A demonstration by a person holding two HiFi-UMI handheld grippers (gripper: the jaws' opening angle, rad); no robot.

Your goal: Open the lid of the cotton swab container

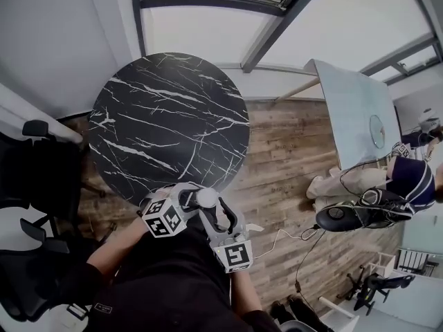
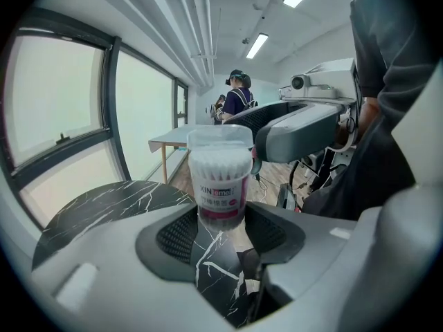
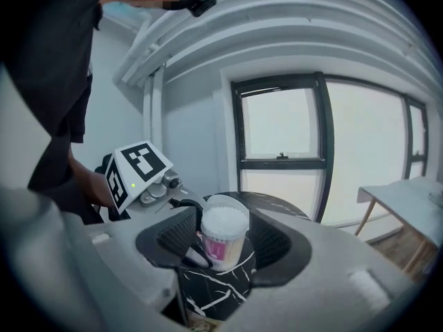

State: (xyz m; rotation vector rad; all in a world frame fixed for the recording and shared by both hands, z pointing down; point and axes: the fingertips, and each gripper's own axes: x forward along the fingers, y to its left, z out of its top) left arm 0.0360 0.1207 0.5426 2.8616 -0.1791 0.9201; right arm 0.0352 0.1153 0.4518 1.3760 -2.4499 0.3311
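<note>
Here, a small clear plastic cotton swab container (image 2: 220, 185) is held upright just above the near edge of a round black marble table (image 1: 166, 116). The left gripper (image 2: 221, 225) is closed on its lower body, one pad against each side. The right gripper (image 3: 223, 239) comes in from the opposite side, and its pads look pressed against the clear lid (image 2: 218, 138), which appears to be on.

The tub is packed with white swabs and should be light. Its thin, smooth walls are likely slippery and would flex under a hard squeeze. The best holds are low on the body for steadying and on the lid's rim for opening.

The pink-banded label (image 2: 220, 194) reads "XIN", followed by a small red box. The smaller print is illegible.
</note>
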